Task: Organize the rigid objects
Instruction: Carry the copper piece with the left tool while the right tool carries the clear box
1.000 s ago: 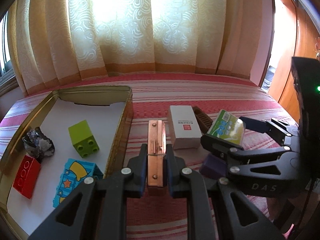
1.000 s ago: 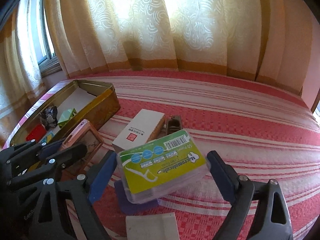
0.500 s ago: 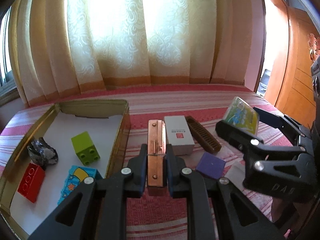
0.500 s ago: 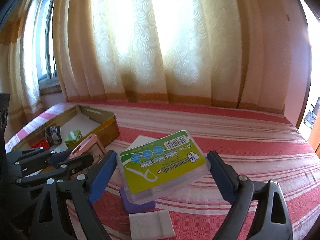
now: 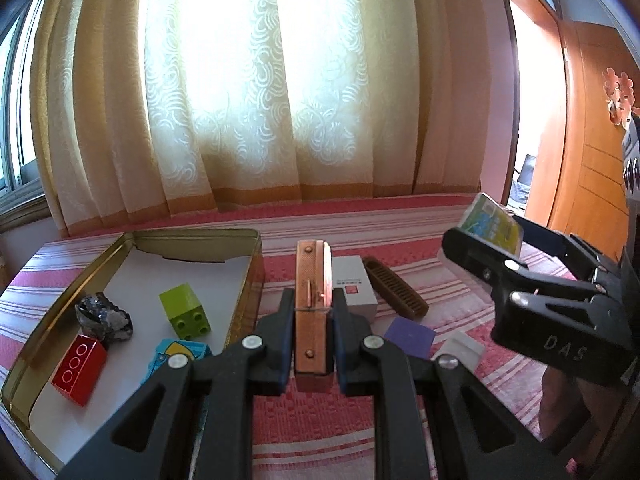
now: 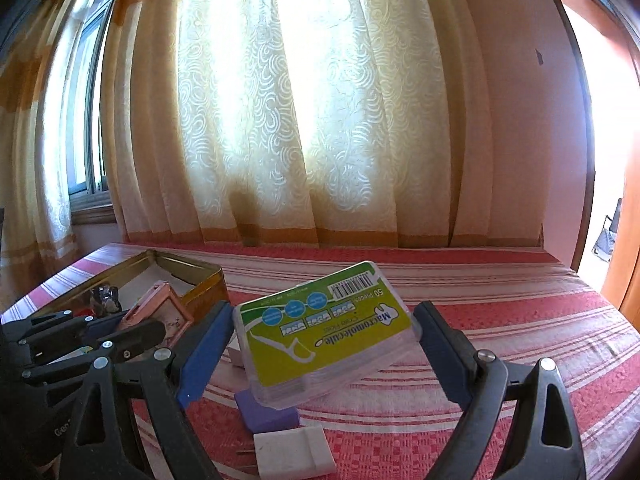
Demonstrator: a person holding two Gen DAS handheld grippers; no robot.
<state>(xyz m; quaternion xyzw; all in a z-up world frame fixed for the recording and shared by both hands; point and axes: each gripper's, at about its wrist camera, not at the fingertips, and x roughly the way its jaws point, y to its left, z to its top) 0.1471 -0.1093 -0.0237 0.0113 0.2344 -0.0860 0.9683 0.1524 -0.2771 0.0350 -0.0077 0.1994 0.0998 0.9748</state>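
— Striped red cloth (image 5: pixel 400 236), bright curtains behind. What do the tongs have?

— The left gripper (image 5: pixel 313 322) is pressed tight on a thin copper case (image 5: pixel 313 308), held edge-up in the air just beside the gold tin (image 5: pixel 256 264). The right gripper (image 6: pixel 320 344) stands wide, pinching a clear floss-pick box (image 6: pixel 326 328) by its ends.

— Risks?

— I judge the slick box could pivot or slip from such a wide pinch. Both grippers sit near each other, so crowding toward the tin could knock them together, or onto the green brick (image 5: pixel 186 310) inside.
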